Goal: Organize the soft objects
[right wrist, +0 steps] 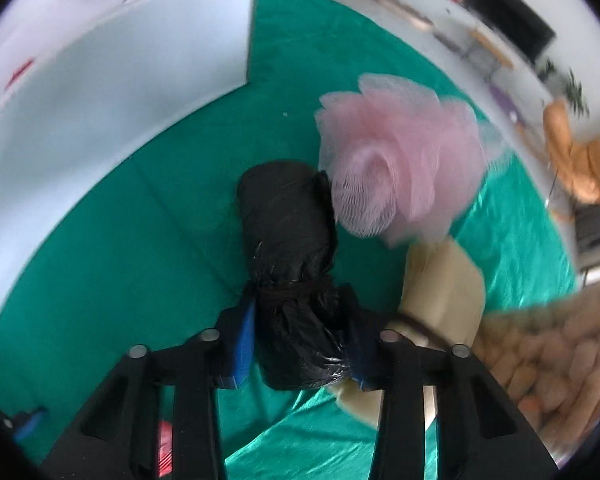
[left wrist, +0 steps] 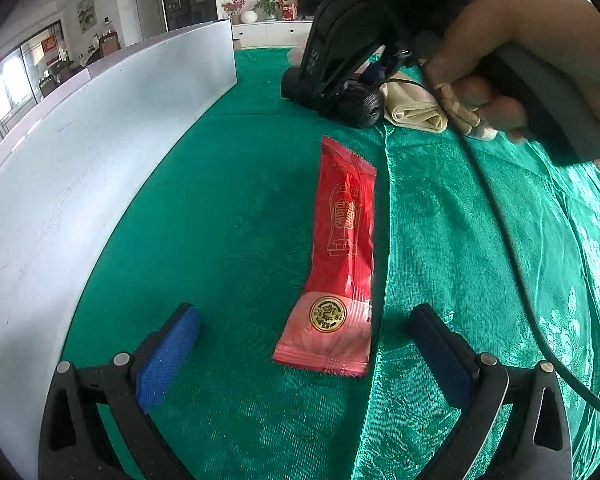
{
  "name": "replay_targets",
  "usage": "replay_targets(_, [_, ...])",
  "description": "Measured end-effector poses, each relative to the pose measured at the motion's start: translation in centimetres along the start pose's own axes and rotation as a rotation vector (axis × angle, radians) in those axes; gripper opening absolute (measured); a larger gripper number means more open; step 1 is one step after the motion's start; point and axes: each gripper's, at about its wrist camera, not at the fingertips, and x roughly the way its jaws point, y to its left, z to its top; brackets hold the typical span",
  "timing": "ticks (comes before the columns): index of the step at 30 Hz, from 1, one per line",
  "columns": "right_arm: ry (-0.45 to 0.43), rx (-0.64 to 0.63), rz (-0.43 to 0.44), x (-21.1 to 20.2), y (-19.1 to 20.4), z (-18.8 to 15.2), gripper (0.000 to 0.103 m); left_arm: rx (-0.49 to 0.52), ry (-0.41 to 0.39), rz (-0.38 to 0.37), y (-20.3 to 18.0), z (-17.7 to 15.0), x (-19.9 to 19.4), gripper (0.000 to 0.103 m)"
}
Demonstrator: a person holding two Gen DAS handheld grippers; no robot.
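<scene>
A long red snack packet (left wrist: 340,248) lies flat on the green cloth, its near end between the fingers of my left gripper (left wrist: 306,316). That gripper is open and its blue pads stand well apart from the packet. My right gripper (right wrist: 300,320) points steeply down, and its blue pads press both sides of a black plastic bag roll (right wrist: 288,224) tied with a band. In the left wrist view the roll (left wrist: 360,106) lies under the right gripper, which a hand (left wrist: 520,52) holds.
A pink mesh bath puff (right wrist: 396,160) touches the roll's far end. A folded beige cloth (right wrist: 444,280) and a tan chenille piece (right wrist: 560,352) lie to its right. A white box wall (left wrist: 100,140) runs along the left. A cable (left wrist: 512,240) crosses the green tablecloth (left wrist: 460,220).
</scene>
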Motion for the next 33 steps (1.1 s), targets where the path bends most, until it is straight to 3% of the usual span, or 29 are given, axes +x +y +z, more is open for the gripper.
replay_targets(6, [-0.152, 0.211, 0.138, -6.9, -3.8, -5.0, 0.040, 0.000, 0.000, 0.000, 0.0, 0.0, 0.0, 0.103])
replay_targets(9, [-0.159, 0.296, 0.183, -8.9, -5.8, -9.1, 0.040, 0.000, 0.000, 0.000, 0.0, 0.0, 0.0, 0.103])
replay_targets(15, [-0.060, 0.410, 0.047, -8.3, -8.5, -21.8, 0.040, 0.000, -0.001, 0.000, 0.0, 0.0, -0.1, 0.103])
replay_targets(20, [-0.153, 0.469, -0.041, -8.5, -7.5, -30.1, 0.045, 0.000, -0.001, 0.000, 0.0, -0.1, -0.1, 0.103])
replay_targets(22, [-0.210, 0.481, -0.077, -8.4, -7.3, -31.9, 0.071, 0.000, -0.001, 0.000, 0.0, -0.1, -0.1, 0.103])
replay_targets(27, [-0.291, 0.537, -0.146, -7.3, -7.0, -34.3, 0.072, 0.000, -0.002, -0.001, 0.0, -0.1, -0.1, 0.103])
replay_targets(33, [-0.277, 0.533, -0.168, -8.4, -6.5, -33.1, 0.079, 0.000, -0.002, 0.000, 0.0, -0.1, -0.1, 0.103])
